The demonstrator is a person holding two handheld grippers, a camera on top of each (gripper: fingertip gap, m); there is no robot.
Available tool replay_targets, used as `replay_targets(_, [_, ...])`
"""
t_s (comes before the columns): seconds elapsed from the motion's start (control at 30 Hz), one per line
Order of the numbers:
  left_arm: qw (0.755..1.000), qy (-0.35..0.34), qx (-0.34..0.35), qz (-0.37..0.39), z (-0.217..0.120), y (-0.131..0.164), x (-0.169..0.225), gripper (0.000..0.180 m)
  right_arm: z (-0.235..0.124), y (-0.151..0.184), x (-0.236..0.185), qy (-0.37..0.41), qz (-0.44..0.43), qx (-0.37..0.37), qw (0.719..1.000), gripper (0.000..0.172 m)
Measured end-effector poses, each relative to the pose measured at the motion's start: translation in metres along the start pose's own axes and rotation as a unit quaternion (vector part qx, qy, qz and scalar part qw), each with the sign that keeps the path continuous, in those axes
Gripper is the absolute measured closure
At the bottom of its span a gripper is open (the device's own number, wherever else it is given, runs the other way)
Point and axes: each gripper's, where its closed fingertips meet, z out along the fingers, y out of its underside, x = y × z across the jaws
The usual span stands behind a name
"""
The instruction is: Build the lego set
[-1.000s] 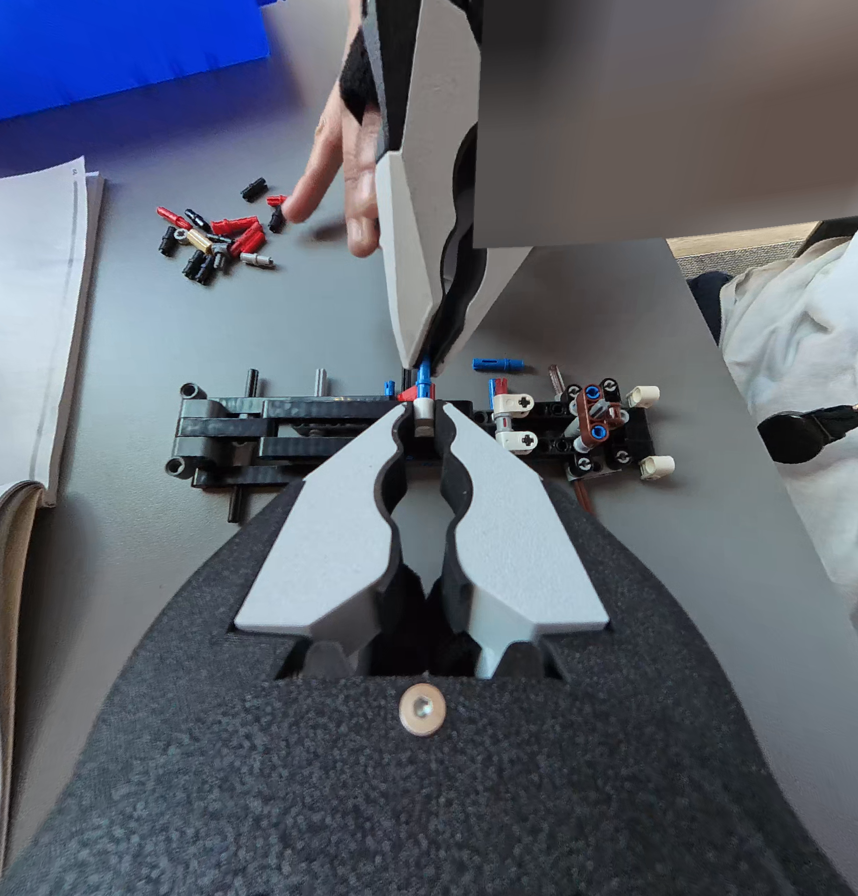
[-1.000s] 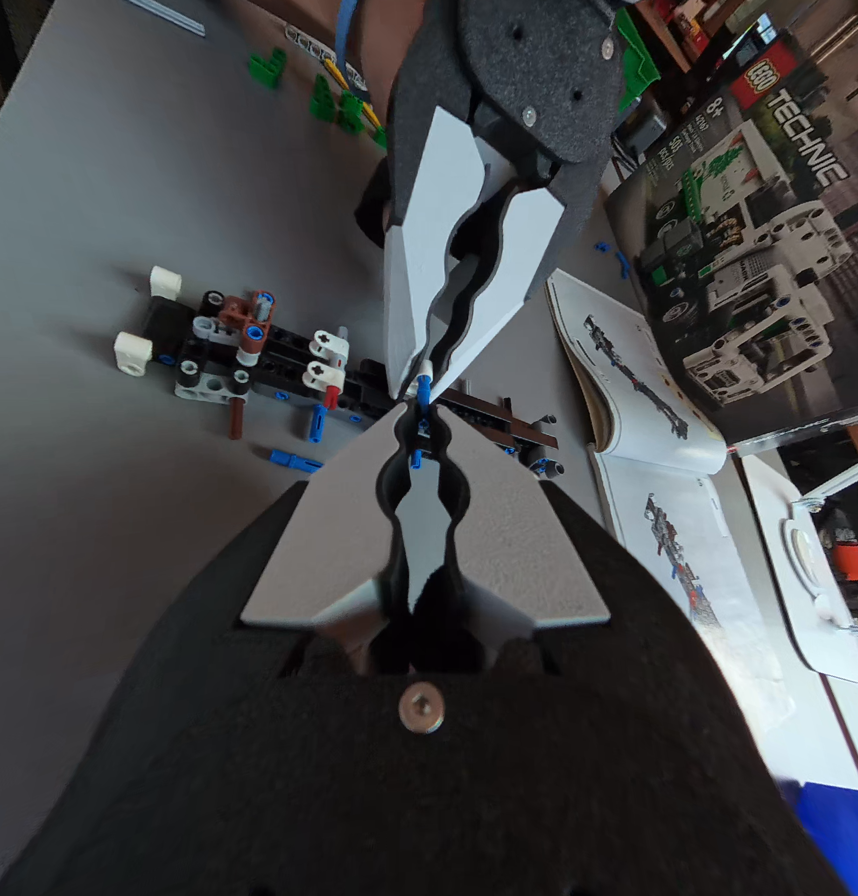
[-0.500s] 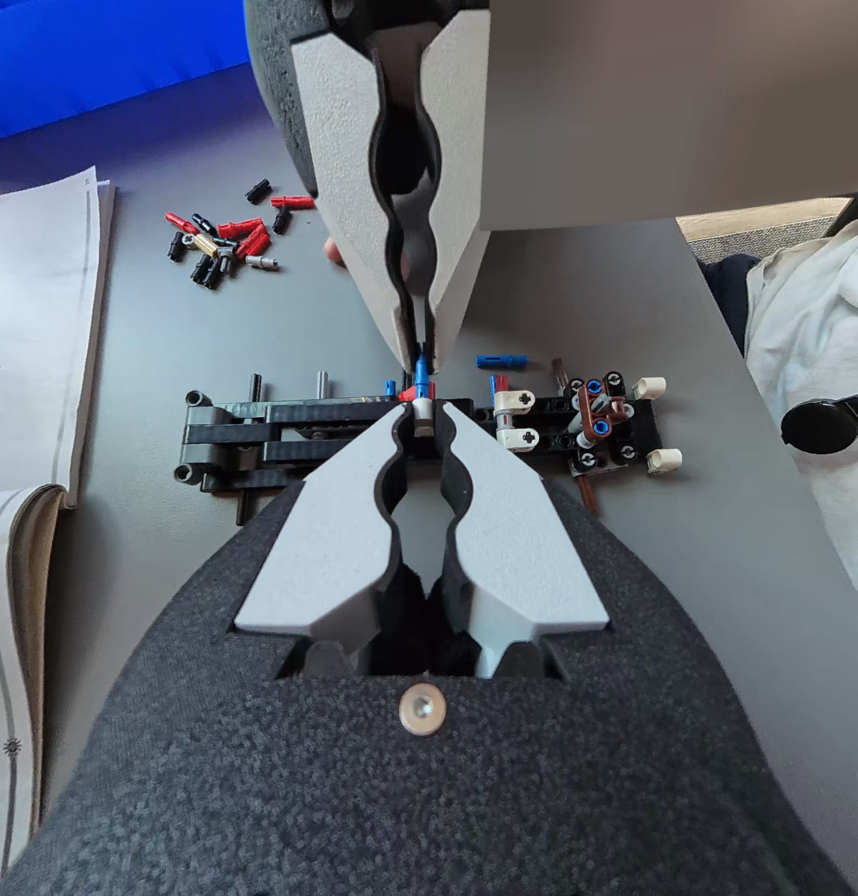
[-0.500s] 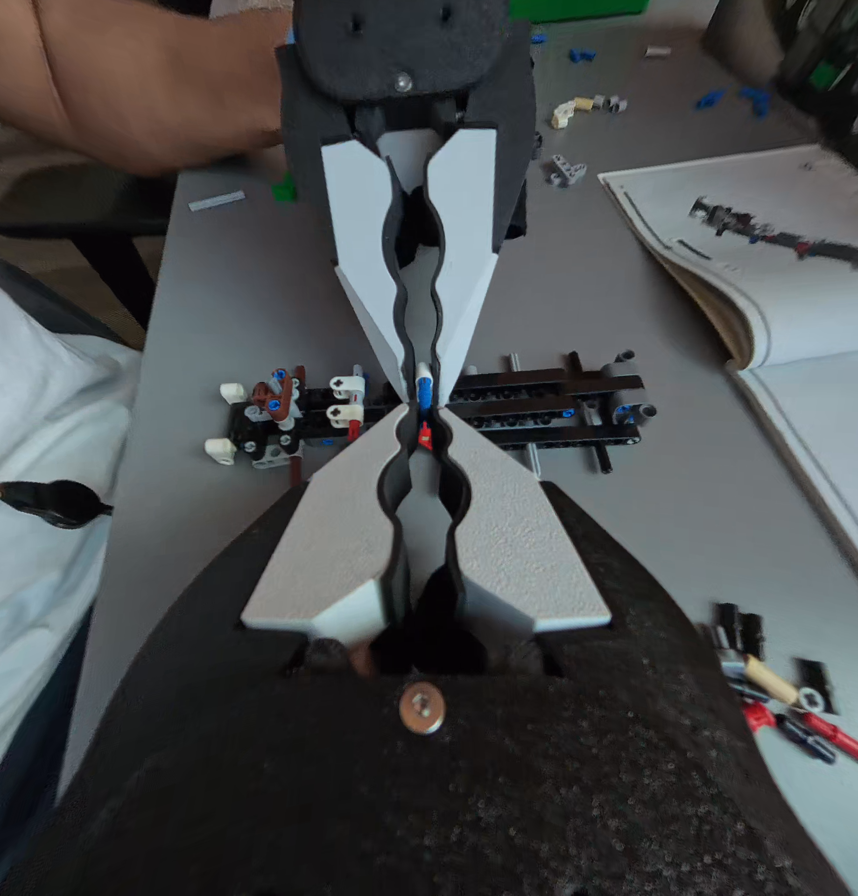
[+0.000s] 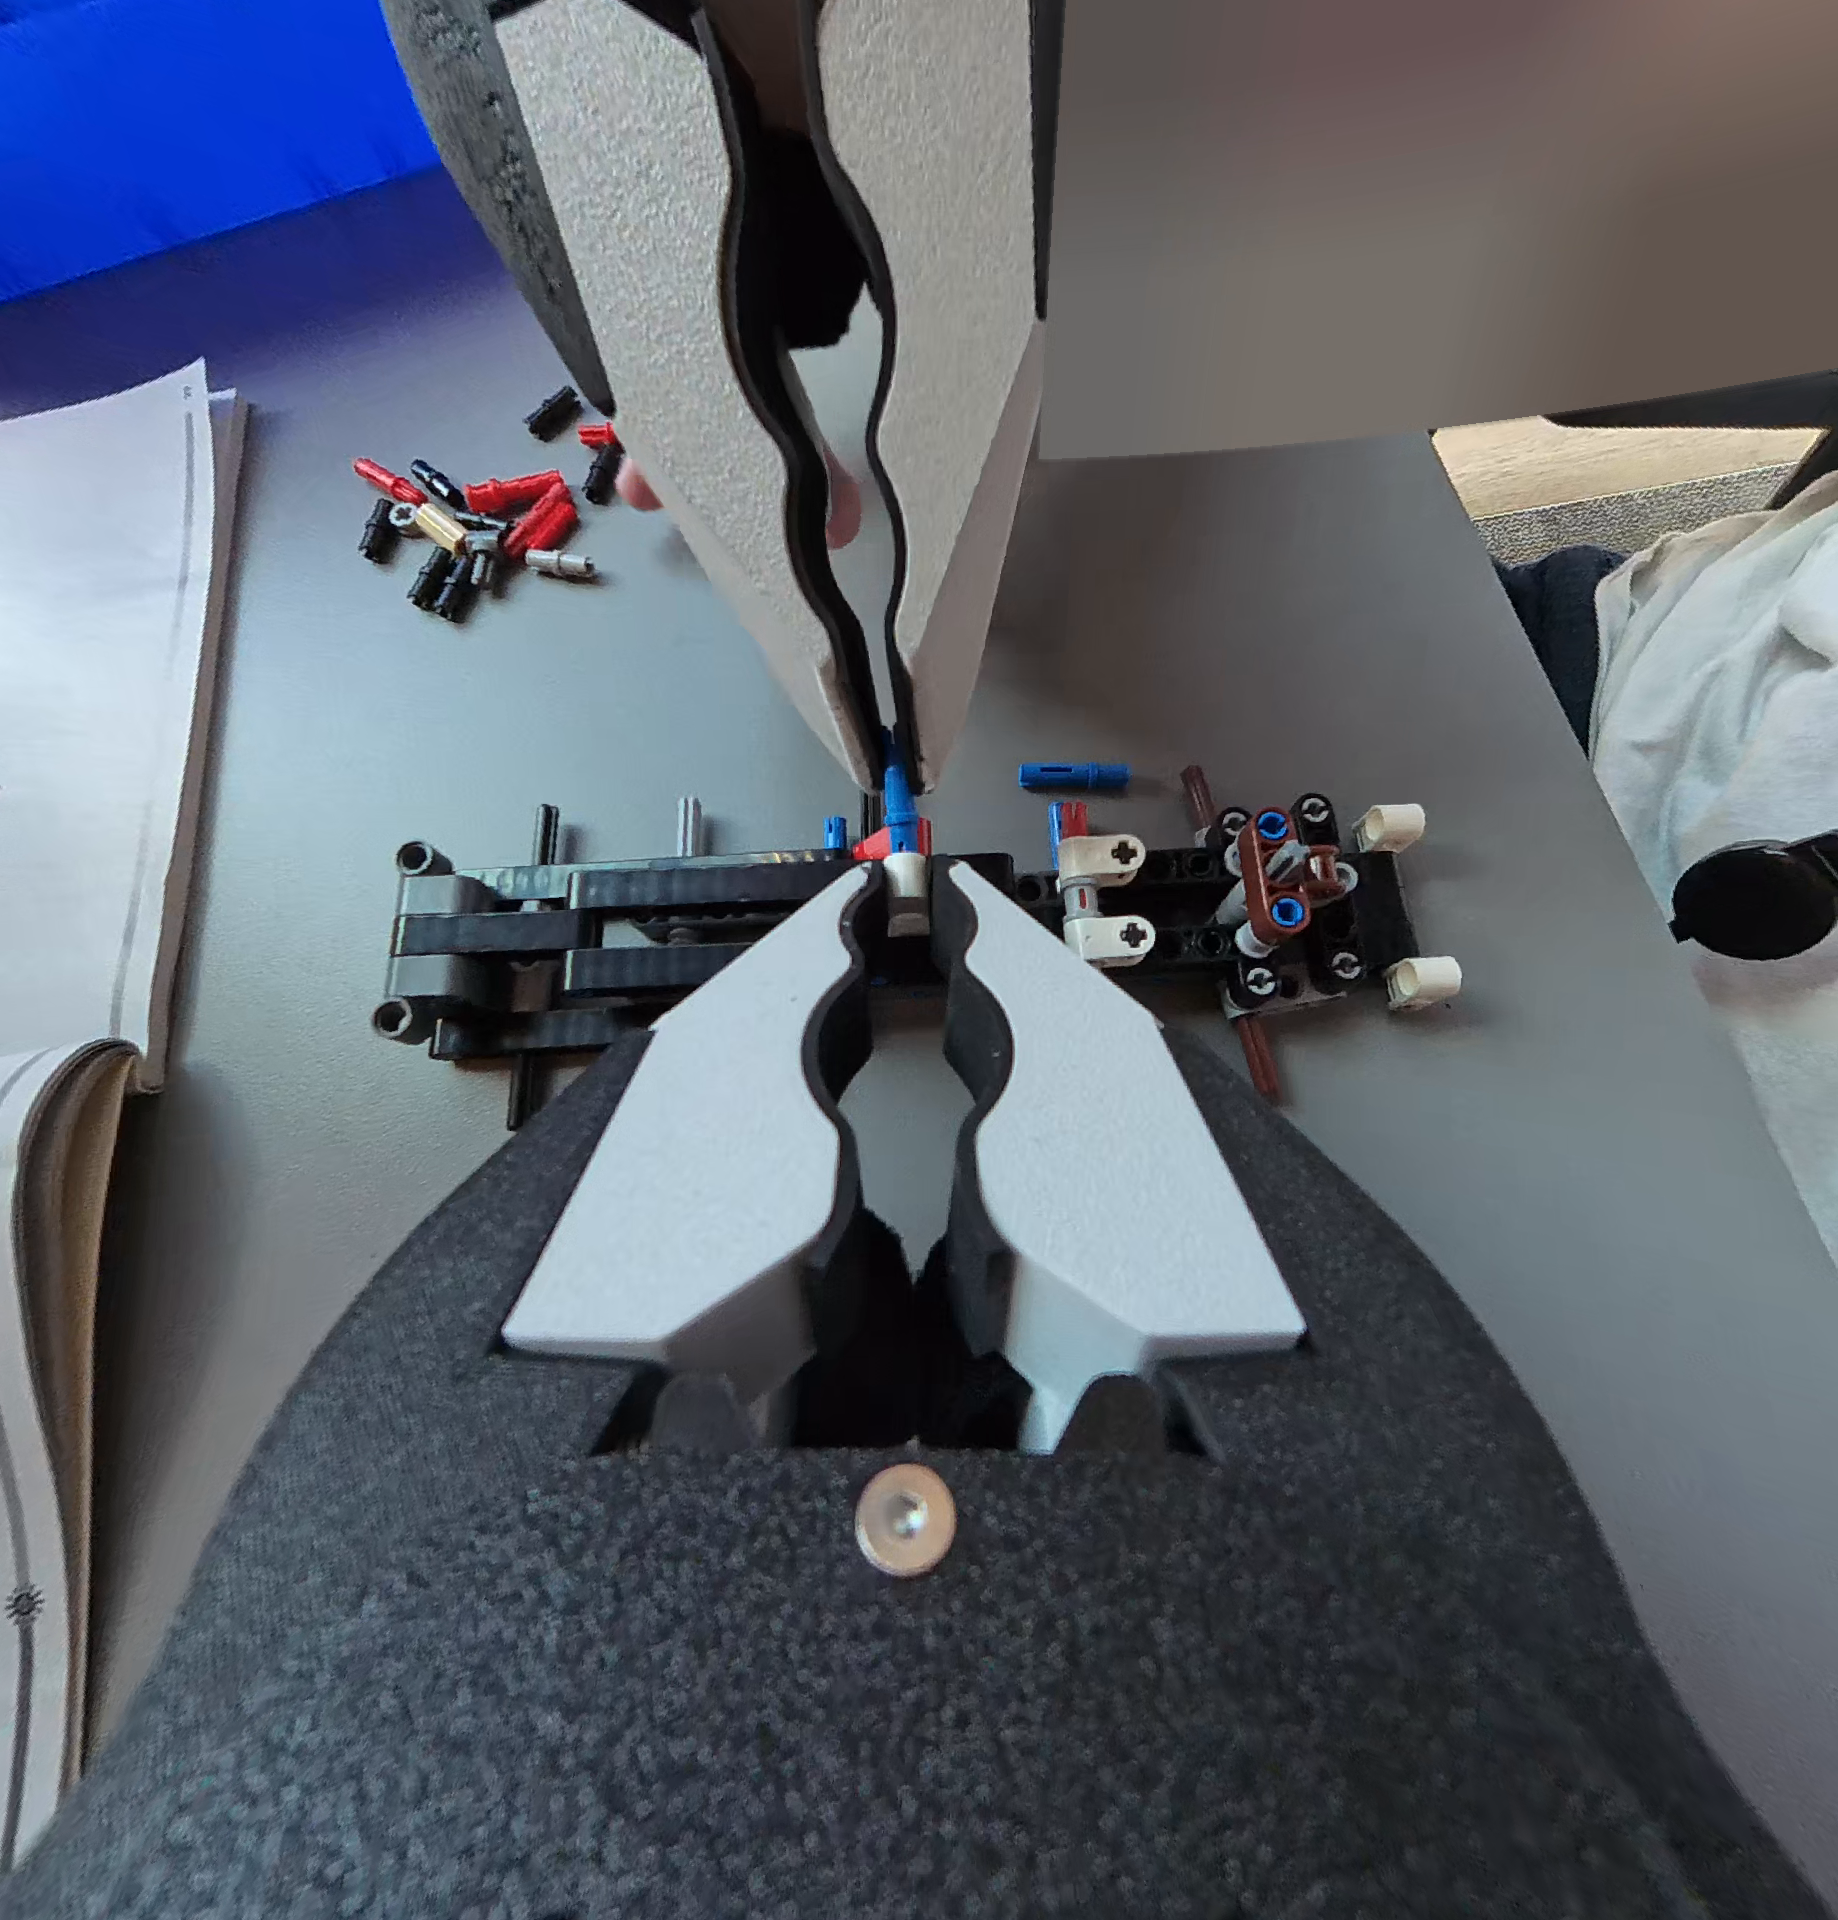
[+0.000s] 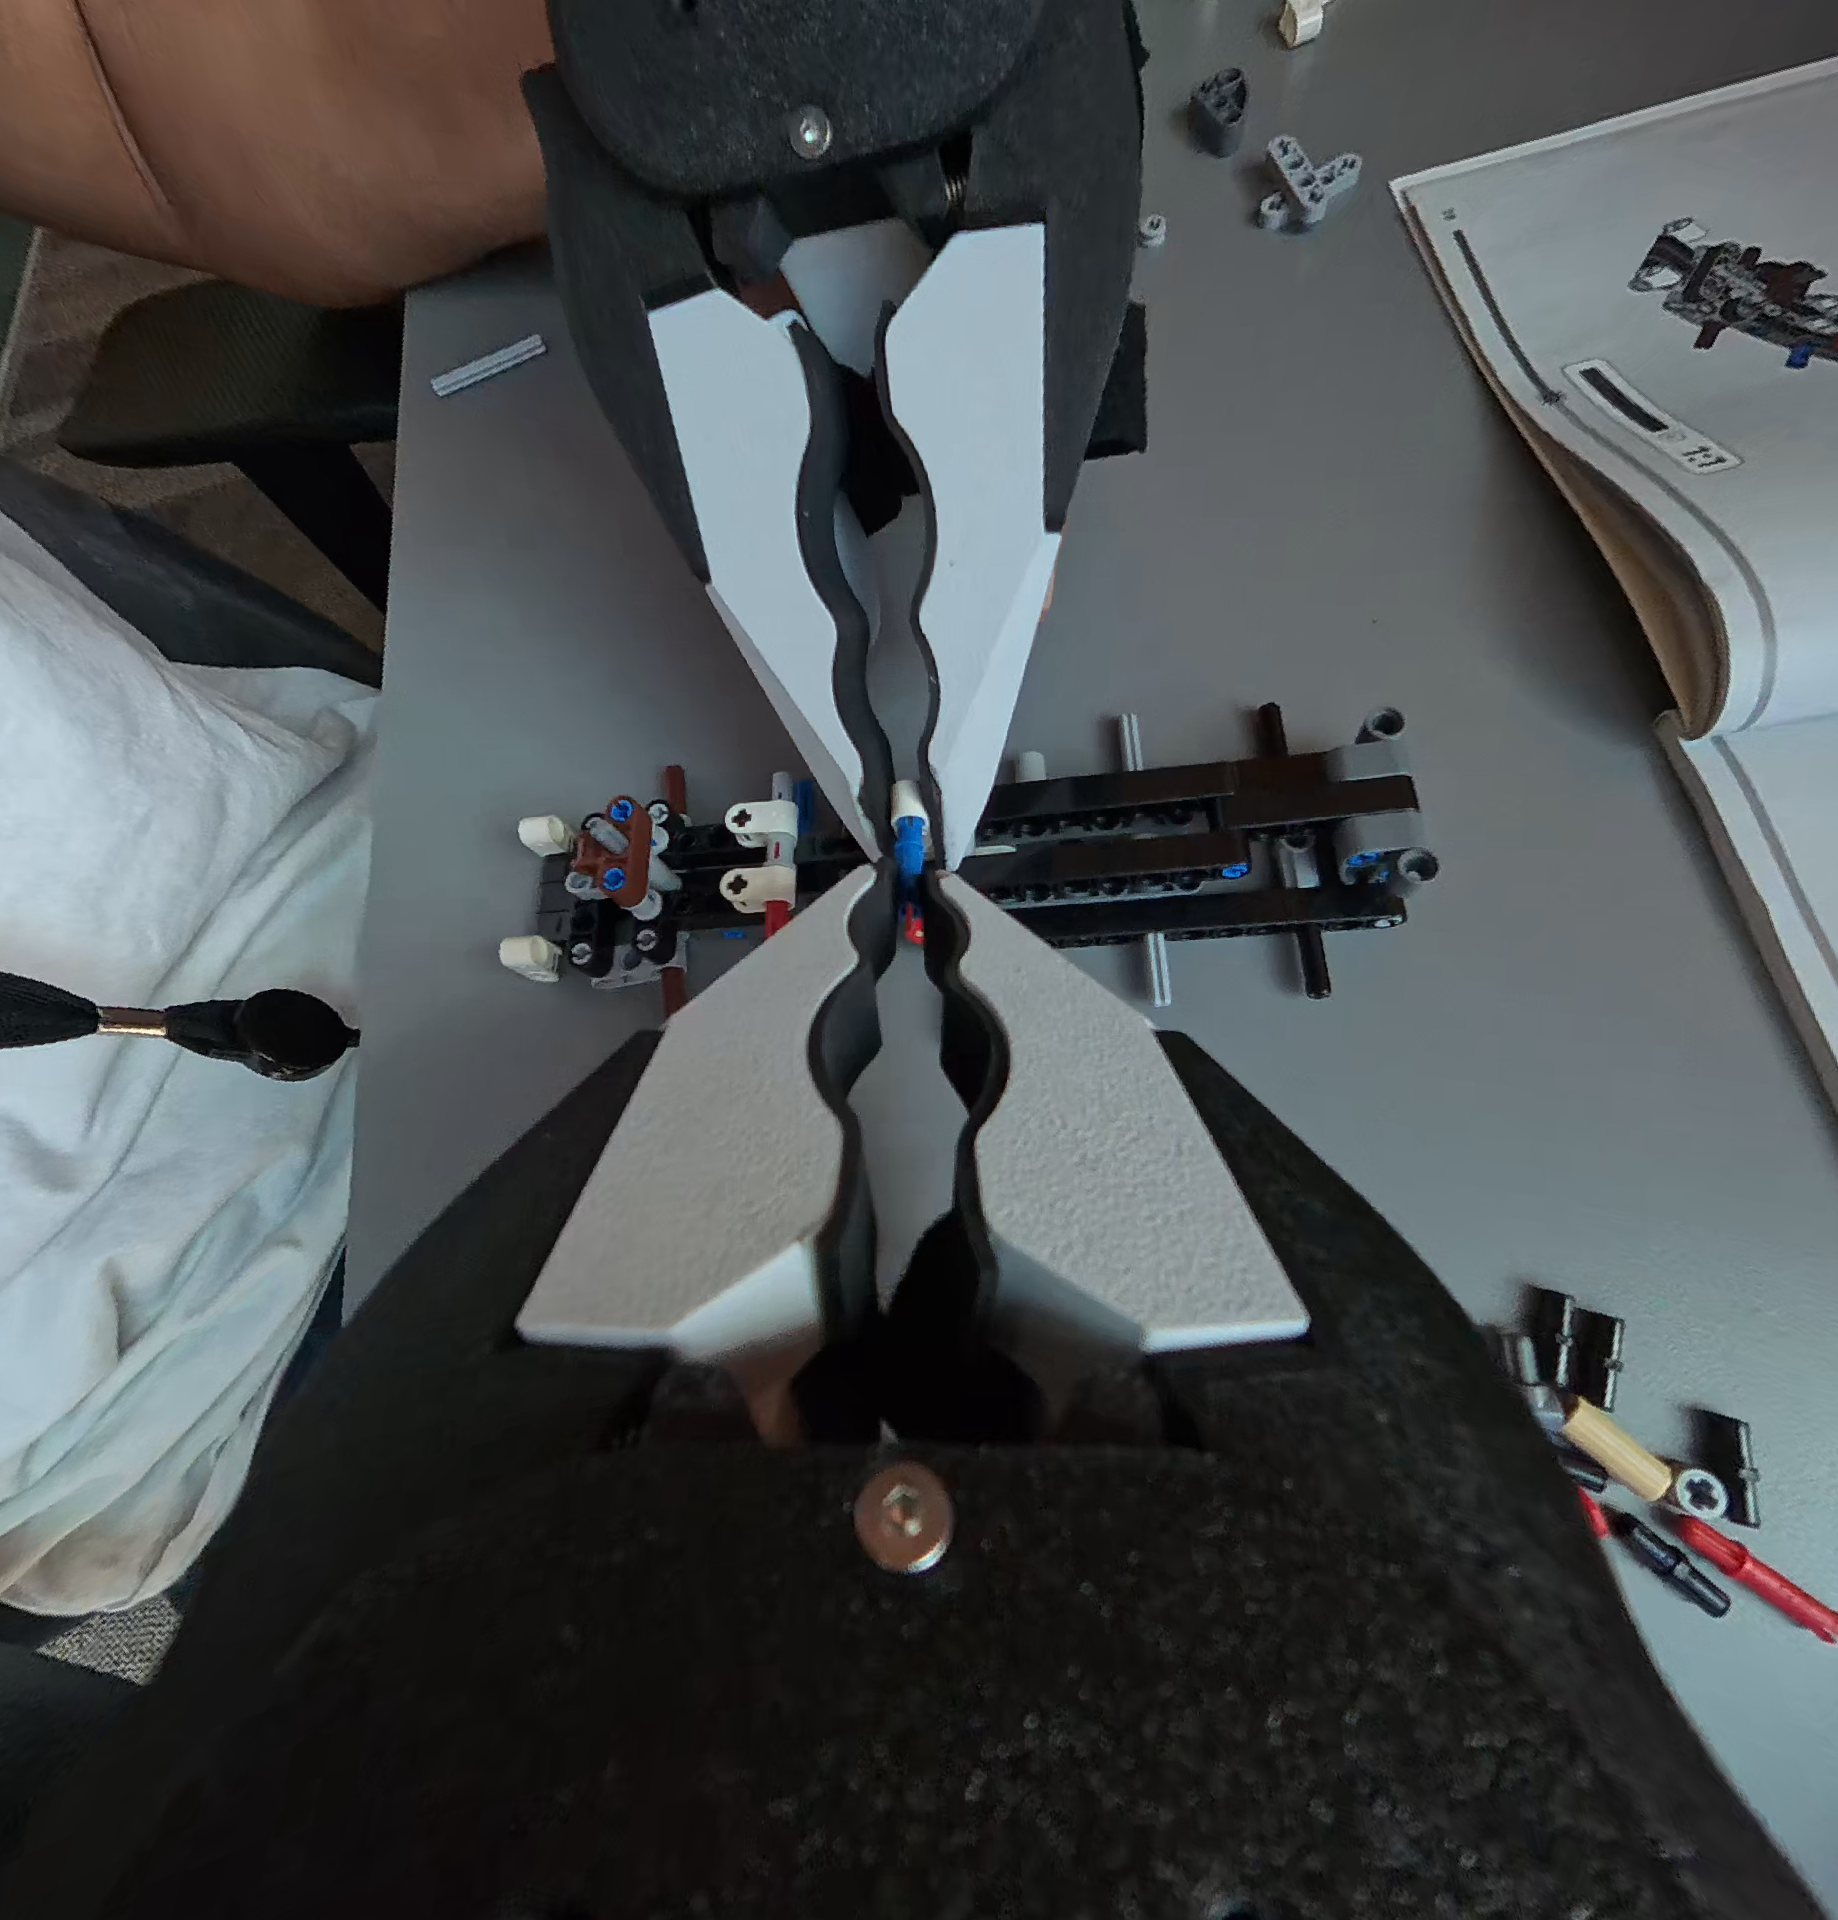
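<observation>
2 grippers meet tip to tip over 1 long black beam assembly [image 5: 686, 914] on the grey counter [image 5: 1258, 623]: the left gripper [image 5: 902, 894] and the right gripper [image 6: 902, 894]. 1 loose blue pin [image 5: 1074, 773] lies beside the assembly. At its end sit 2 white round caps [image 5: 1393, 826], 2 white connectors with cross holes [image 5: 1102, 854] and 1 brown link [image 5: 1273, 868]. 1 open instruction booklet [image 6: 1725, 436] lies on the counter, and 1 pile of small red and black pins [image 5: 479, 520]. 2 grey pieces [image 6: 1310, 182] lie near the far edge.
</observation>
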Motion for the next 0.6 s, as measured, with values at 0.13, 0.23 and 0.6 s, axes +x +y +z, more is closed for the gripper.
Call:
replay_targets(0.13, [1.000, 0.002, 0.003, -0.003, 0.0000, 0.0000, 0.0000, 0.174, 0.0007, 0.0010, 0.0009, 0.015, -0.055, 0.016, 0.998, 0.169])
replay_targets(0.23, [1.000, 0.004, 0.005, -0.005, -0.0001, -0.0001, 0.0000, 0.174, 0.0010, 0.0007, 0.0012, 0.025, -0.071, 0.045, 0.996, 0.169])
replay_targets(0.6, [1.000, 0.011, 0.014, -0.014, -0.0011, 0.0007, -0.0003, 0.174, 0.0028, 0.0001, 0.0012, 0.061, -0.044, 0.099, 0.992, 0.169])
